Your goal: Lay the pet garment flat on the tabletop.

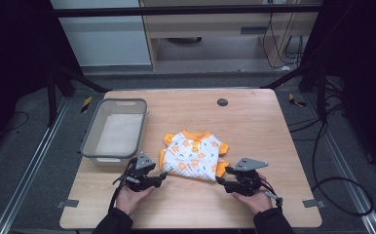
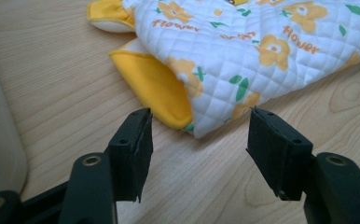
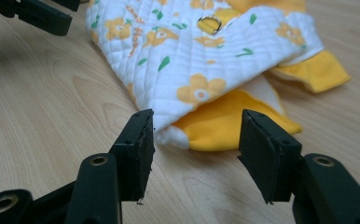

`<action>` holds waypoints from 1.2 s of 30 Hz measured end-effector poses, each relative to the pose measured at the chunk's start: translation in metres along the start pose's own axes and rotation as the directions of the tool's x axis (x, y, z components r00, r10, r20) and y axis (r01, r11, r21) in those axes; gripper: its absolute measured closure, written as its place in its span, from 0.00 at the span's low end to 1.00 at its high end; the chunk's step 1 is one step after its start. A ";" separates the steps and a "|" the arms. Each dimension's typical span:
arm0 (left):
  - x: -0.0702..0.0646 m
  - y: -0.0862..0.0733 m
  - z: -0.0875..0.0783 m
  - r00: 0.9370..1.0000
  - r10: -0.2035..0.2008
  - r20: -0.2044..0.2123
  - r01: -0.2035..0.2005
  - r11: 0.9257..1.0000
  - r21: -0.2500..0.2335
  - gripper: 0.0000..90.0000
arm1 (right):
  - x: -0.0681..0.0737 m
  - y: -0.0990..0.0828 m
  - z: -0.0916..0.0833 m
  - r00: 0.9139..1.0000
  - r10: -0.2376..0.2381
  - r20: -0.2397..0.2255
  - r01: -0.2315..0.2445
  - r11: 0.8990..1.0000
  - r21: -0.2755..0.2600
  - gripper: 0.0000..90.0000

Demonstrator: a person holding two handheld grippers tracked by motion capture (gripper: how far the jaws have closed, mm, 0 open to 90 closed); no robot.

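High view, left to right across a wooden table (image 1: pixel 254 126): an empty grey basket (image 1: pixel 114 129) stands to the left of a small quilted garment (image 1: pixel 194 155), white with orange flowers and orange trim, which lies folded near the middle of the tabletop. The left gripper (image 1: pixel 162 174), held in a hand (image 1: pixel 130 197), sits just at the garment's near left corner; the right gripper (image 1: pixel 220 180), held in the other hand (image 1: pixel 252 200), sits just at its near right corner. A dark round grommet (image 1: pixel 222 102) lies beyond the garment, toward the table's far edge.

Left gripper view: the jaws stand wide apart and hold nothing, with the garment's orange-lined sleeve (image 2: pixel 157 86) just ahead of the gap, resting on the wood.

Right gripper view: the jaws are likewise spread and hold nothing, an orange cuff (image 3: pixel 225 123) lying just ahead between them. A metal ring (image 3: pixel 210 23) shows on the garment's upper side.
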State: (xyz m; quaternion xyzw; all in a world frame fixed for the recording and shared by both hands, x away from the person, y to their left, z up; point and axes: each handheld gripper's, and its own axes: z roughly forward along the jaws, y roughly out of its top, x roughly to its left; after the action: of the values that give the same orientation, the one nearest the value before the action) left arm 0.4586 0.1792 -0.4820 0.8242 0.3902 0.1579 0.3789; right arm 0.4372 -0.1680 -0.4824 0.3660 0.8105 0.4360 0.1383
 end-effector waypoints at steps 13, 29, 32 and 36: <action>-0.002 -0.002 0.017 1.000 0.012 0.012 -0.012 1.000 0.004 0.60 | 0.013 -0.001 0.023 0.999 -0.039 -0.030 0.041 0.997 0.060 0.55; -0.005 -0.001 0.024 0.999 -0.007 0.054 0.005 0.999 0.039 1.00 | 0.008 0.003 0.023 0.999 0.009 -0.037 -0.006 0.995 0.095 0.93; -0.006 0.000 0.022 0.998 -0.004 0.061 0.002 0.999 0.034 1.00 | 0.008 0.004 0.022 0.999 0.015 -0.040 -0.011 0.996 0.092 0.94; -0.006 0.002 0.015 0.997 -0.019 0.078 0.018 1.000 0.013 1.00 | 0.008 0.006 0.018 0.999 0.017 -0.044 -0.013 0.997 0.078 0.94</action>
State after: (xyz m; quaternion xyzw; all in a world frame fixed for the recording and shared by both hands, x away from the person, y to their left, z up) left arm 0.4637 0.1664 -0.4905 0.8285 0.3834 0.1195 0.3902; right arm 0.4445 -0.1496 -0.4879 0.3671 0.8269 0.4135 0.1026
